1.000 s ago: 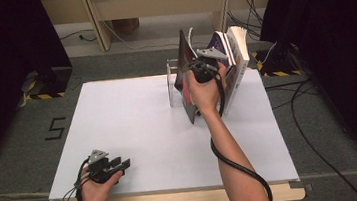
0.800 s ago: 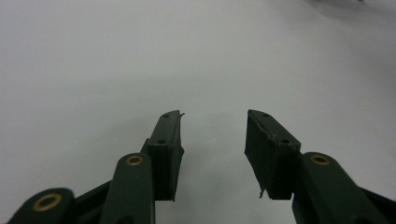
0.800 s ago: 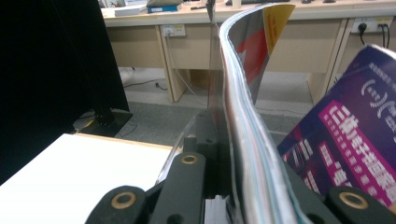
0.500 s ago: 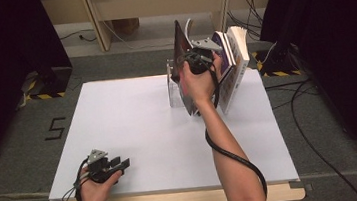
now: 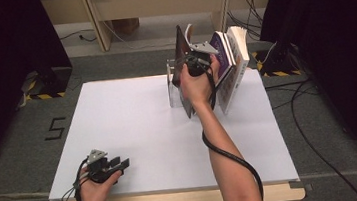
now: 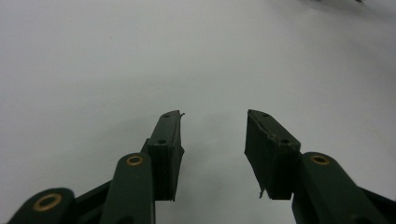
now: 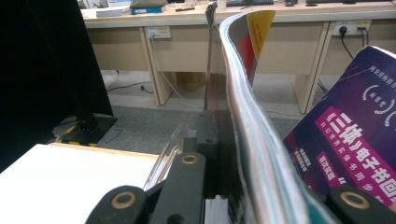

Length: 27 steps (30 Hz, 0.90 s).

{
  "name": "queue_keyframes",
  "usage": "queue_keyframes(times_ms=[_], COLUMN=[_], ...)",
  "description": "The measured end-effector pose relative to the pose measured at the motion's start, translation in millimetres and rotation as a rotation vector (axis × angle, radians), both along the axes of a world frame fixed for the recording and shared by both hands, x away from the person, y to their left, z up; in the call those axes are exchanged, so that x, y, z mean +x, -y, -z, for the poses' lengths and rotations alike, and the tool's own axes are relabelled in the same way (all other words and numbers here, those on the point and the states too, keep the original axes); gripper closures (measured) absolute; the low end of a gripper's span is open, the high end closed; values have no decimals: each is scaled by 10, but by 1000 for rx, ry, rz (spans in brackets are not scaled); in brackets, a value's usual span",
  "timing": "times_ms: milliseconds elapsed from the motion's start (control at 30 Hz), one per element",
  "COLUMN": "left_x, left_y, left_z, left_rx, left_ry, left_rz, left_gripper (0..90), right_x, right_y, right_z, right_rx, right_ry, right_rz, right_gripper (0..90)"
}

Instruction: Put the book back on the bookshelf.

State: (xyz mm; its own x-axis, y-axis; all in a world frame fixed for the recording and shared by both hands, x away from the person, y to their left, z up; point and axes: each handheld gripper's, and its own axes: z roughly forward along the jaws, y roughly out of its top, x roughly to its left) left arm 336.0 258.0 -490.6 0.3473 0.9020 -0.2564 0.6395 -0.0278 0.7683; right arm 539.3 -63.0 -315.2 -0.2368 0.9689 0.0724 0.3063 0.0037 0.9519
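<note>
white bench [image 5: 135, 135] underneath; my left hand-held gripper [image 5: 114, 164] rests wide open, holding nothing. my right hand-held gripper [image 5: 190, 65] pinches a thin book [image 7: 243, 93] upright by the stand [image 5: 170, 83]; it may, i think, bend, slip, or topple the purple book [image 5: 224, 55].

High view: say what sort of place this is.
Probably an office or lab room set up for recording. A white-topped table stands on grey carpet, wooden desks with wall sockets line the far side, and black curtains close it in. The right gripper is shut on a book.
</note>
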Motion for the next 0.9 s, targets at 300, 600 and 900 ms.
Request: queue_keyframes(times_ms=[300, 600, 900], left_x=[0, -4, -2], left_y=[26, 15, 23], left_z=[8, 6, 6], left_rx=[4, 2, 7], left_ry=[-3, -1, 0], left_rz=[8, 5, 8], left_gripper=[553, 552, 552], right_x=[-40, -67, -106], right_y=[-79, -190, -233], right_z=[46, 39, 58], right_rx=[-12, -2, 14], right_ry=[6, 7, 1], right_rz=[-8, -41, -78], right_gripper=[843, 768, 689])
